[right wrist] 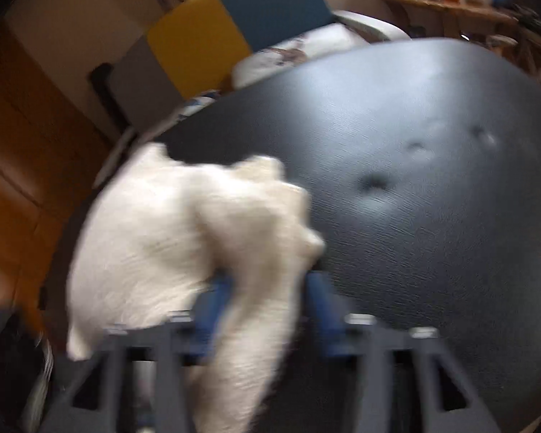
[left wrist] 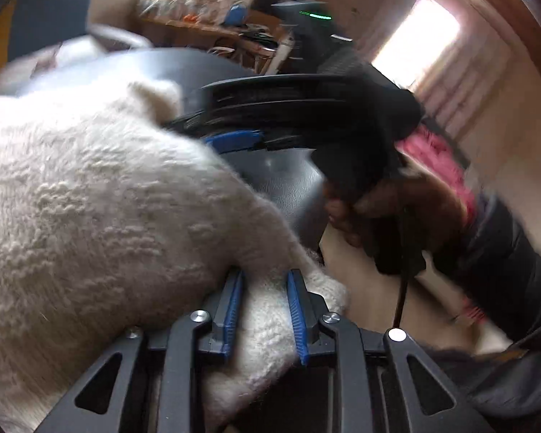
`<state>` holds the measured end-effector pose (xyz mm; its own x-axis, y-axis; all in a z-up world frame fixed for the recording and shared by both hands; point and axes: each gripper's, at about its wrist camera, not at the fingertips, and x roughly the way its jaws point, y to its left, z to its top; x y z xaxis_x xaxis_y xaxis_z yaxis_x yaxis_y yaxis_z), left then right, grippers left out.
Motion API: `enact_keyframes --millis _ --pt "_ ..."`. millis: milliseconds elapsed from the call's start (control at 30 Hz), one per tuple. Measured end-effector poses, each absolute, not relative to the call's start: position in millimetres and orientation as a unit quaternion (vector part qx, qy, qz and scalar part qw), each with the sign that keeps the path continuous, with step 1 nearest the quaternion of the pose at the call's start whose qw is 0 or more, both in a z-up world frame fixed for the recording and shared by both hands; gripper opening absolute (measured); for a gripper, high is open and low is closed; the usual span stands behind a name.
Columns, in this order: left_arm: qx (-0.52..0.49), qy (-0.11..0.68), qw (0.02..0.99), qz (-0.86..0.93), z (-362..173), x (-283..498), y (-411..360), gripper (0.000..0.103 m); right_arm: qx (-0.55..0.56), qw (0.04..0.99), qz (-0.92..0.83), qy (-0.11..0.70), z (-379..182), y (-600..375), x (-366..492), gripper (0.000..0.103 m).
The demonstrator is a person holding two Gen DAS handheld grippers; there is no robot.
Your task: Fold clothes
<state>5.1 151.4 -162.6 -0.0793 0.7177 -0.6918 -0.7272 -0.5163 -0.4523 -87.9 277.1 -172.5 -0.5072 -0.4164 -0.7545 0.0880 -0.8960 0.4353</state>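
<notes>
**White knit gathered on the black tabletop, both tongs at the fabric**

A cream-white knitted garment (left wrist: 101, 195) lies bunched on a black, leather-textured tabletop (right wrist: 414, 216), its bulk heaped toward the left edge in both wrist views. No brand, label or writing can be read anywhere; the knit shows only raised stitch patterns.

The left tongs (left wrist: 265, 279) are clamped on a thick fold of the garment: the blue-padded fingers (left wrist: 234, 299) press into the wool from both sides, with the fold running back between them toward the camera.

The right tongs (right wrist: 267, 285) stand apart, with a strip of the garment (right wrist: 256, 306) passing between the blue pads; the picture is blurred, and the pads do not look pressed on the cloth. From the left wrist view the same right tongs (left wrist: 234, 140) appear as a blurred black frame with a blue pad, lying across the far side of the garment, gripped by a hand (left wrist: 360, 209) with a pink cuff and dark sleeve.

Behind the tabletop stands a chair (right wrist: 234, 18) with yellow and blue panels, and a wooden shelf (right wrist: 451, 7) holds small cluttered items too blurred to identify
</notes>
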Motion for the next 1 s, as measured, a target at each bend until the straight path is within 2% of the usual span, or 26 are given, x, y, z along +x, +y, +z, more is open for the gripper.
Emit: enact_keyframes --millis 100,200,300,400,533,633,667,700,867,1000 --pt "-0.465 0.009 0.487 0.739 -161 6 151 0.023 0.455 0.153 -0.861 -0.170 -160 282 -81 0.067" --pt "-0.447 0.033 0.481 0.754 -159 15 154 0.023 0.412 0.162 -0.884 -0.152 -130 284 -68 0.061" --pt "-0.436 0.042 0.475 0.763 -157 21 154 0.023 0.385 0.251 -0.869 -0.183 -115 279 -67 0.060" --pt "-0.434 0.039 0.473 0.766 -159 22 152 0.023 0.391 0.302 -0.851 -0.177 -115 256 -74 0.060" --pt "-0.431 0.050 0.468 0.770 -161 22 155 0.023 0.425 0.276 -0.845 -0.172 -138 243 -88 0.060" --pt "-0.425 0.055 0.464 0.776 -161 23 156 0.024 0.461 0.218 -0.836 -0.203 -170 246 -110 0.049" --pt "-0.425 0.051 0.463 0.776 -160 23 154 0.023 0.458 0.211 -0.836 -0.218 -174 250 -112 0.040" --pt "-0.425 0.046 0.462 0.777 -159 22 153 0.024 0.456 0.206 -0.837 -0.220 -176 252 -112 0.038" --pt "-0.391 -0.026 0.463 0.795 -123 19 107 0.025 0.453 0.205 -0.845 -0.197 -176 251 -105 0.038" --pt "-0.351 -0.055 0.403 0.844 -103 13 52 0.026 0.466 0.197 -0.851 -0.141 -159 238 -108 0.038"
